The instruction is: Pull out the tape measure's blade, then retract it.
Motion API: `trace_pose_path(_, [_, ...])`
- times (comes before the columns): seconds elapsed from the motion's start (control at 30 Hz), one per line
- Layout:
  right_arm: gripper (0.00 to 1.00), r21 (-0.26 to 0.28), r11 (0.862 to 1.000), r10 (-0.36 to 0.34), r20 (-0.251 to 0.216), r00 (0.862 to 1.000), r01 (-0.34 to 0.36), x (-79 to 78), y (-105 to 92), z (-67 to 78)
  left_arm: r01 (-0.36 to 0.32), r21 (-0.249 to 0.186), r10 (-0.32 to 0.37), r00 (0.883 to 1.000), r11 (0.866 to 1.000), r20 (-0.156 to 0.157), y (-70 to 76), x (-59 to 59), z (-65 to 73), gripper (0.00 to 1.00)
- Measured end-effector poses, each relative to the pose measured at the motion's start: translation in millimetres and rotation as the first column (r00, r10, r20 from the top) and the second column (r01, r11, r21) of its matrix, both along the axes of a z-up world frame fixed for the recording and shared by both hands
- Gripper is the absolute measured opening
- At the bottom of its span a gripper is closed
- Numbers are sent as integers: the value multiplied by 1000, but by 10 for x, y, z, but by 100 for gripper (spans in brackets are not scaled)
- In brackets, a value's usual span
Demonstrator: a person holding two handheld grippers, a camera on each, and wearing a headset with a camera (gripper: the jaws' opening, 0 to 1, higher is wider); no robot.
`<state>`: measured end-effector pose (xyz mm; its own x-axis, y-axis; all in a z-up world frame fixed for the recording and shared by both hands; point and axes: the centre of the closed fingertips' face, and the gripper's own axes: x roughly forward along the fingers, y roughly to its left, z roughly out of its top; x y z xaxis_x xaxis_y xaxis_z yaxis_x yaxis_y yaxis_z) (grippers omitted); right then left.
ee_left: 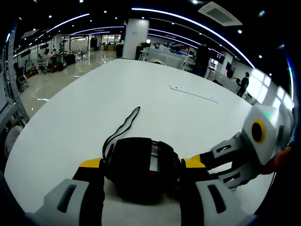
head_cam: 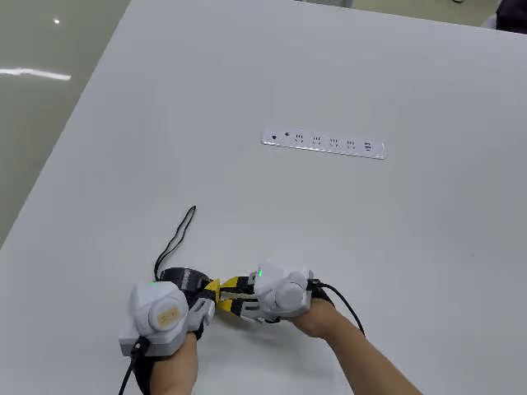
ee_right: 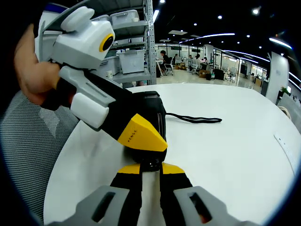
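Broad white table (head_cam: 370,239), its top bare across a wide stretch toward the right and far edges. White power strip (head_cam: 323,143) out near the middle, well apart from the work. Left edge slanting past not far from the hands; near edge close behind them.

Black tape measure (ee_left: 141,172) down by the near edge, nearer the left edge than the right. Set with its length roughly along the near edge, one end facing right. Black strap (head_cam: 177,234) trailing from the other end toward the far edge.

Left gripper (ee_left: 141,163) clamped across the case, one yellow-tipped jaw on each flank, spread to the case's width. Right gripper (ee_right: 150,168) reaching in from the right, jaws drawn almost together, tips touching the case's end low down. Cannot tell whether the blade's tip is caught between them. Both grippers crowded tip to tip, low over the table.
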<state>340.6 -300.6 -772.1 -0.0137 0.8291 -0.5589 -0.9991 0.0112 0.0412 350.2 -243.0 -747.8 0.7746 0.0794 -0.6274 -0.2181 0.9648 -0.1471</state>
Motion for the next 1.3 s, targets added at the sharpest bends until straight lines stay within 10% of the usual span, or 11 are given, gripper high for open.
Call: trace_pose_path(1.3, [23,-17,1000,-4,7,1000,4,11,-3,-46,26,-13,-27,999,1000,-33,-26,-6,-28,64])
